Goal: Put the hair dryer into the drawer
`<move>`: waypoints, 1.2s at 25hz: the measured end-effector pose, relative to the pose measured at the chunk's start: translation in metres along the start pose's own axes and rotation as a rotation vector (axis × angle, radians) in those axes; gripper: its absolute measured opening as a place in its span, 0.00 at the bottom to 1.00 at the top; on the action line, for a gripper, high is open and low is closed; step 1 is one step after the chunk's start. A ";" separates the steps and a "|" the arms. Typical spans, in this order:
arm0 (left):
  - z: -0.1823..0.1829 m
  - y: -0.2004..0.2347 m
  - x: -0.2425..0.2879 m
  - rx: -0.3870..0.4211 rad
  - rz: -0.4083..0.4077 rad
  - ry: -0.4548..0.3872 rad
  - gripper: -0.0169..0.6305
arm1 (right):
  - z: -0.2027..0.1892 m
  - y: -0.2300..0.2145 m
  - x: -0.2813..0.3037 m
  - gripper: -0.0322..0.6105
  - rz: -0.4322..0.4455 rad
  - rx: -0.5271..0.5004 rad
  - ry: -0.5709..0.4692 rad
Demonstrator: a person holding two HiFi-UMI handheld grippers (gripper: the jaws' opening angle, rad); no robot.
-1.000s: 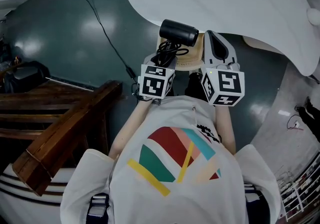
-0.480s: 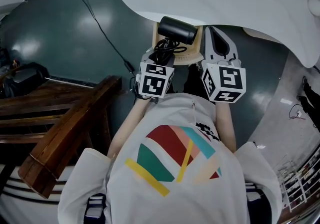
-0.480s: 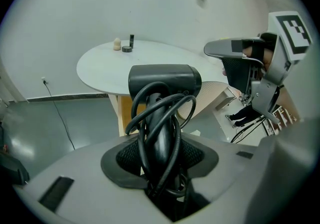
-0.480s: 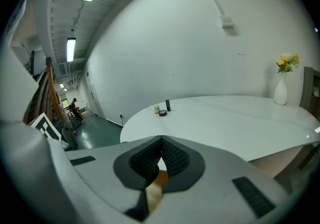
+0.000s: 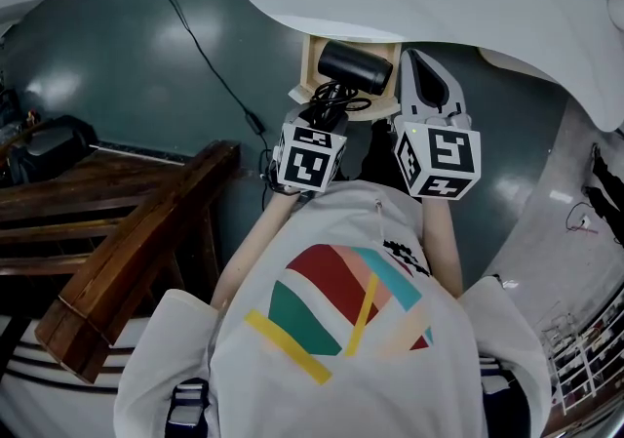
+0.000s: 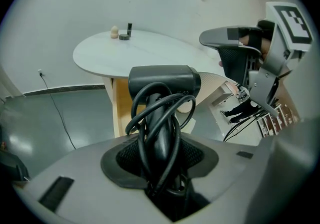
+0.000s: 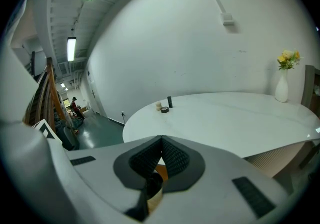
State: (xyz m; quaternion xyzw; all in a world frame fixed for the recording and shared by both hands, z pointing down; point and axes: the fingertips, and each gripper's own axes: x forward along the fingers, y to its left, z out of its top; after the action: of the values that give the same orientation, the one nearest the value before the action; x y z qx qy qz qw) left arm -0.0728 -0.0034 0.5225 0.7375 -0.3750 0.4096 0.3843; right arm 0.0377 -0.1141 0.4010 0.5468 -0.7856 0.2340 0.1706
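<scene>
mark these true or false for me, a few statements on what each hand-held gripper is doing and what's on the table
1. The left hand-held gripper is clamped on the handle of the hair dryer. True.
2. The hair dryer's cord trails down to the floor. False: it is wound round the handle.
3. The right hand-held gripper holds a vase. False: its jaws are together with nothing between them.
4. A white vase of yellow flowers stands on the white table. True.
</scene>
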 end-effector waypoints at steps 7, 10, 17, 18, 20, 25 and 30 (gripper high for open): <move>-0.006 0.006 0.017 -0.067 -0.018 0.064 0.32 | 0.000 -0.011 -0.002 0.07 -0.019 0.002 -0.001; -0.009 0.008 0.021 -0.079 -0.028 0.099 0.32 | 0.002 -0.016 -0.005 0.07 -0.039 0.010 -0.012; -0.003 0.013 0.034 -0.018 -0.023 0.171 0.32 | 0.014 -0.031 -0.015 0.07 -0.079 0.050 -0.054; -0.001 0.014 0.038 -0.010 -0.022 0.177 0.32 | 0.015 -0.034 -0.017 0.07 -0.089 0.053 -0.058; 0.002 0.016 0.045 0.000 -0.021 0.186 0.32 | 0.015 -0.040 -0.021 0.07 -0.111 0.059 -0.063; 0.014 0.023 0.060 0.051 0.001 0.209 0.32 | 0.014 -0.053 -0.033 0.07 -0.165 0.082 -0.072; 0.030 0.028 0.083 0.065 0.018 0.233 0.32 | 0.011 -0.063 -0.038 0.07 -0.182 0.088 -0.067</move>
State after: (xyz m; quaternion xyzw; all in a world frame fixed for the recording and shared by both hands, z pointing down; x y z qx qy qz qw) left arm -0.0556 -0.0606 0.5927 0.6938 -0.3208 0.5077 0.3974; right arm 0.1097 -0.1090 0.3829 0.6305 -0.7269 0.2332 0.1406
